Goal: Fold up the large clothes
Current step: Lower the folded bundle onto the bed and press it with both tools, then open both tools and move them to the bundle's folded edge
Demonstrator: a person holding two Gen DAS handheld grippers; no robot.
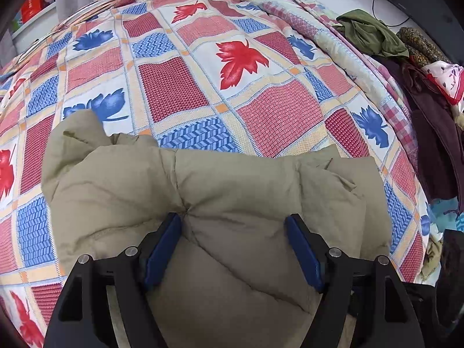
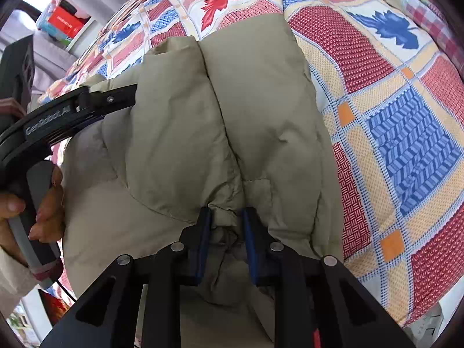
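**Padded khaki jacket on a patterned bed, both tongs at its near edge**

Item: one khaki puffer jacket (image 1: 232,191), quilted, lying bunched on the bed (image 1: 179,87), its bulk toward the near edge. The bedspread is a patchwork of red and blue squares with maple-leaf prints.

Left tongs (image 1: 233,223): jaws standing wide apart over the jacket, blue pads (image 1: 162,255) on either side of a puffed panel, not pinching it. Released. In the right wrist view these tongs enter from the left side, held by a person's hand (image 2: 43,203) around a grey grip.

Right tongs (image 2: 224,217): jaws drawn close, clenched on a gathered fold of the jacket's fabric, which puckers between the blue pads (image 2: 203,243).

Other articles: a rumpled checked quilt (image 1: 290,3) along the far side of the bed; a heap of clothes (image 1: 406,58) at the right, with an olive-green garment (image 1: 368,33) on top and dark maroon cloth below; a red box (image 2: 65,23) on a shelf beyond the bed.
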